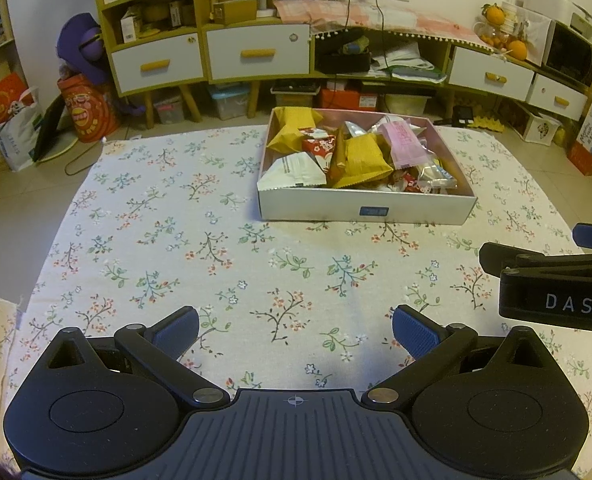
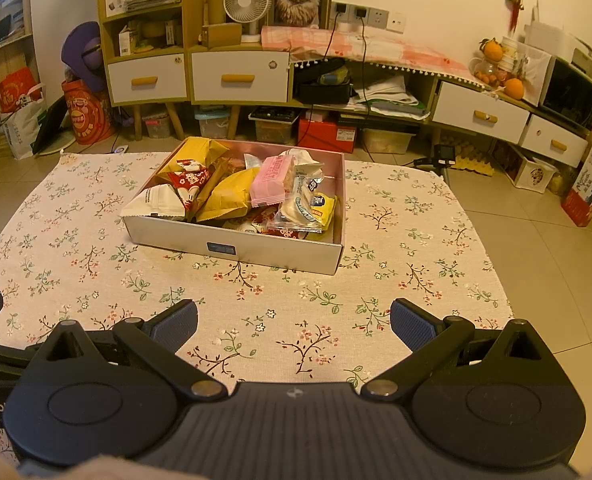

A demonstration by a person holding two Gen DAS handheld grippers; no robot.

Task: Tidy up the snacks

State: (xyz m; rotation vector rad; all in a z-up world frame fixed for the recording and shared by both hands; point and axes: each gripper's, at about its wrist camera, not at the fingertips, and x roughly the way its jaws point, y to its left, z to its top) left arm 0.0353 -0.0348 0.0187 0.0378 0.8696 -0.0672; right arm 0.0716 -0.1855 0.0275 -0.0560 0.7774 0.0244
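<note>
Left wrist view: snacks piled in a box [image 1: 366, 208] on the floral cloth [image 1: 176, 240].
Left gripper [image 1: 295, 328] and right gripper [image 2: 294, 326] both gape wide, holding nothing, well short of the box.

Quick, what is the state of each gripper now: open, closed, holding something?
Left gripper: open, holding nothing, above the floral cloth.
Right gripper: open, holding nothing.

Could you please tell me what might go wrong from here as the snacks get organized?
The white packet overhangs the box at its near-left corner, so it may slide out onto the floral cloth. The wrappers are heaped and overlapping, so the tongs may catch two at once. The right tongs and left tongs sit close together and could collide.
</note>
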